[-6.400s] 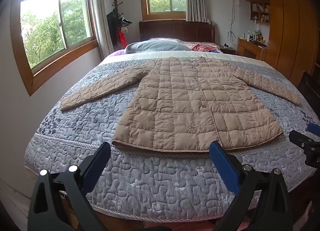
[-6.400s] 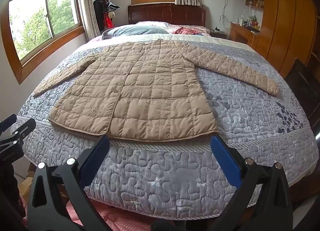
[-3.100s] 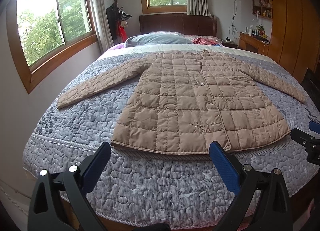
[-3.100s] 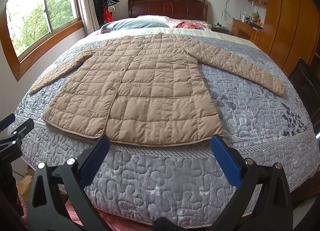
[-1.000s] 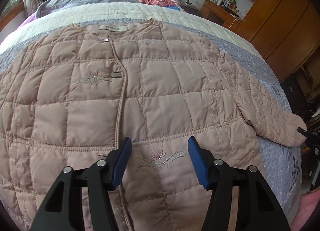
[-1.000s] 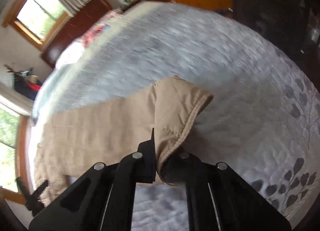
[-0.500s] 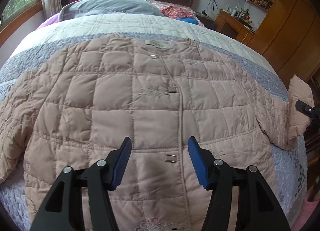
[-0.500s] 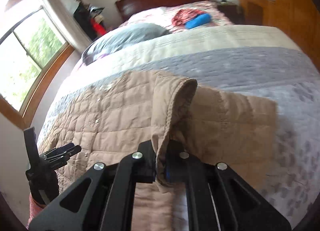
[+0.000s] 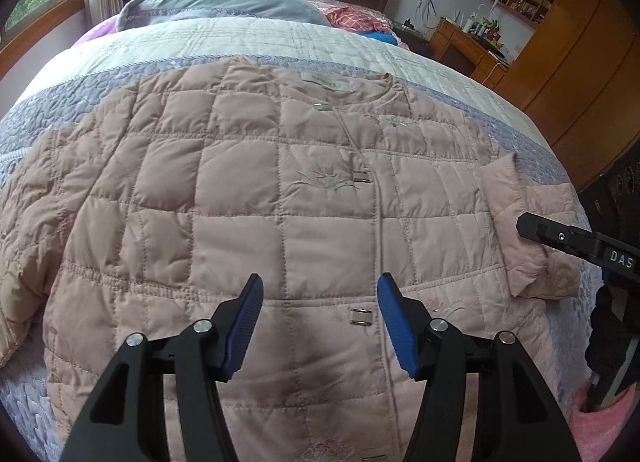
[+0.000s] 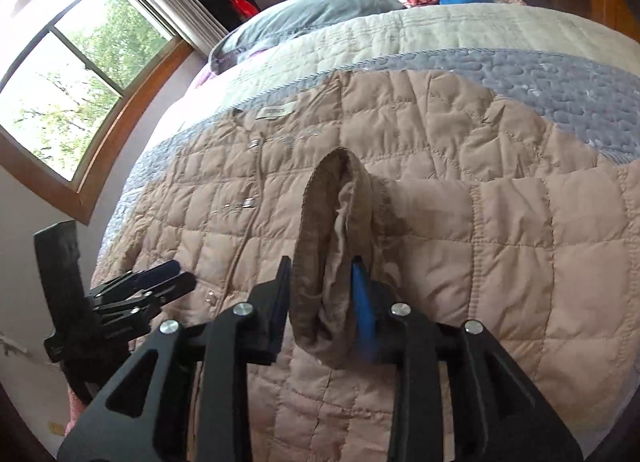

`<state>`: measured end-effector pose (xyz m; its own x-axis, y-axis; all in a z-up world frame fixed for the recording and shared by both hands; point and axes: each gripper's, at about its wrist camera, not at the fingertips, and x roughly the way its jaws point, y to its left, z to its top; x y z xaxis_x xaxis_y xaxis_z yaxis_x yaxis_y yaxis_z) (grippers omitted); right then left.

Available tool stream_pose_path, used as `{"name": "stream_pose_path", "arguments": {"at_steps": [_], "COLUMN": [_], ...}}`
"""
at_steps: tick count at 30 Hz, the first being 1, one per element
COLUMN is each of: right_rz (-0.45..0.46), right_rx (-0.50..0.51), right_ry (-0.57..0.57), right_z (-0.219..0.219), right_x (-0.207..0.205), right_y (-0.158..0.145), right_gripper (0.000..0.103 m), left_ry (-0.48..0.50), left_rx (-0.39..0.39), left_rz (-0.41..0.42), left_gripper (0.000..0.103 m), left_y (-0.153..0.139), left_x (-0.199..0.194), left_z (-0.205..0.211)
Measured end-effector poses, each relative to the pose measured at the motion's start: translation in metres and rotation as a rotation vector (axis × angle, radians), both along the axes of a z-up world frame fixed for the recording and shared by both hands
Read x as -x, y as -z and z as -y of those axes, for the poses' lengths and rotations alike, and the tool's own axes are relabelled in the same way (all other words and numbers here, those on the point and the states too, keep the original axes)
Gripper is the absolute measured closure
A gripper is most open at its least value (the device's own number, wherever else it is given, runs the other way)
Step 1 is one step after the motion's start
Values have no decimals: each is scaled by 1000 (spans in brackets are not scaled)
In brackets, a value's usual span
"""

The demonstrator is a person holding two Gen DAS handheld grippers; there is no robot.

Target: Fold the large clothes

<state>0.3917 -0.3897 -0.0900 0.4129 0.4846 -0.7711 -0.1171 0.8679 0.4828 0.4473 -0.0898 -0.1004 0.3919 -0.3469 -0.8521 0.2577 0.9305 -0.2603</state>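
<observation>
One quilted coat fills most of both views, lying front-up on the grey-blue bedspread, and I read it as puffy, soft and light. It has no stiffness at all, so any part I lift will sag and trail. The shell looks smooth and likely a bit slippery, so I judge a pinch works best at a stitched edge such as a cuff, the hem or the neckline, not in the middle of a padded panel.

My right gripper is pinching the cuff of one sleeve, and the cuff mouth gapes towards the camera at centre frame. That sleeve runs off to the right of the right wrist view and lies over the chest panels. In the left wrist view the same sleeve end sits doubled at the right edge, just beside the black finger that pokes in there.

My left gripper is spread wide and empty. It hovers over the lower front panels, and a metal clasp shows between its blue pads.

The long axis runs up the left wrist frame, with the neck label at the top centre pointing towards the grey pillow and the headboard. The hem drops out of the bottom of frame. The closure line climbs from bottom centre to the neckline, which gives me a fold line to aim at. The other sleeve bunches off the left edge.
</observation>
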Motion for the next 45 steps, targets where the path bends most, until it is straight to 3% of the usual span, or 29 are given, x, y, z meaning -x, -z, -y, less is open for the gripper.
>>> {"name": "stream_pose_path", "arguments": {"at_steps": [3,8,14,16,18,19,21,28,35,39,45], "right_rz": [24,67,36,24,19,17,18,12,-5,-22,-80], "right_rx": [-53,103,130,160,167,156,141,87,75,99,236], "right_ry": [7,169,324,350,369,378,386,331,225,176,173], "right_z": [21,78,144,152,158,163,161,149,100,73,51], "right_x": [21,62,100,108,113,115,116,103,68,50,31], "right_y": [-14,-32,-26,-19,-14,-12,-8,-1,3,10,32], "right_gripper": [65,65,65,65,65,65,65,65,65,66,68], "left_ry": [32,126,183,176,168,175,163,70,-64,-106,-118], "left_rx": [68,127,147,126,102,119,144,156,74,34,-42], "left_rz": [-32,-61,-126,-126,-114,-110,-82,74,143,108,21], "left_gripper": [39,36,36,48,87,90,95,97,97,97,95], "left_y": [-2,-4,8,11,11,8,0,-43,-57,-39,15], "left_x": [1,2,-7,-10,-10,-10,-8,3,-9,-20,-29], "left_z": [14,67,130,142,147,145,133,49,-34,-62,-82]}}
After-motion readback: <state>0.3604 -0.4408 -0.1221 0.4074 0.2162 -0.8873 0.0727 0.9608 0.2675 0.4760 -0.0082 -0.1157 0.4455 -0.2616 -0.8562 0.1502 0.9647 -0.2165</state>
